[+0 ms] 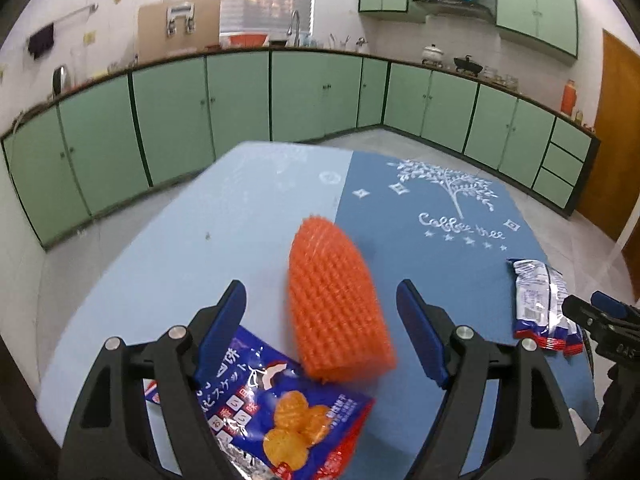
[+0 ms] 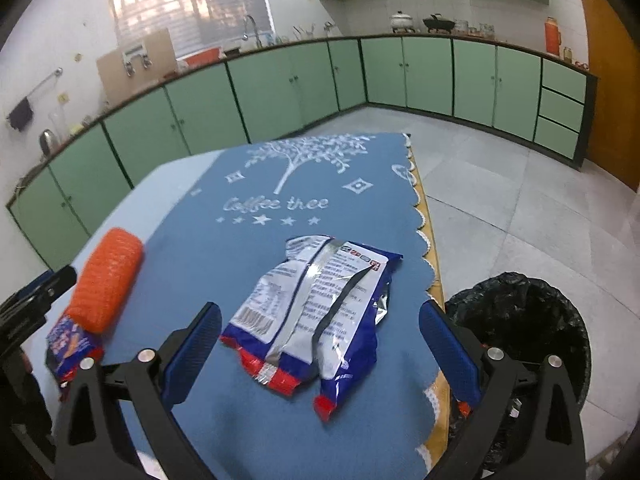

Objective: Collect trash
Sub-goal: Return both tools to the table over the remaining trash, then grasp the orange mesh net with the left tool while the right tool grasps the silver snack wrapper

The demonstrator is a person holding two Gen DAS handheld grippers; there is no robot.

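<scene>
Kitchen scene, desk [image 2: 224, 432] covered with a two-tone blue cloth [image 1: 400, 208] printed with a white tree and "Coffee tree" lettering. Left gripper [image 1: 322, 336] has its jaws apart, nothing clamped; between and just beyond them lies an orange foam net sleeve [image 1: 336, 300], blurred, its near end touching a blue snack bag [image 1: 280, 412] with biscuit pictures that sits low in the left wrist view, partly under the left finger. Right gripper [image 2: 320, 344] has jaws spread wide, nothing pinched; a crumpled white-and-blue wrapper [image 2: 316, 312] with red ends lies flat on the darker blue half of the cloth, between the fingers but not touched by the pads. The same wrapper shows at the right edge of the left wrist view, next to the tip of the right gripper. A bin lined with a black bag [image 2: 520, 320] stands on the tiled floor [image 2: 500, 200] just beside the desk's right edge, below the right finger. The orange sleeve and snack bag appear at far left in the right wrist view, well apart from the wrapper. Green cabinets [image 1: 240, 96] run along the walls behind; a window [image 2: 188, 4] sits above the counter.
</scene>
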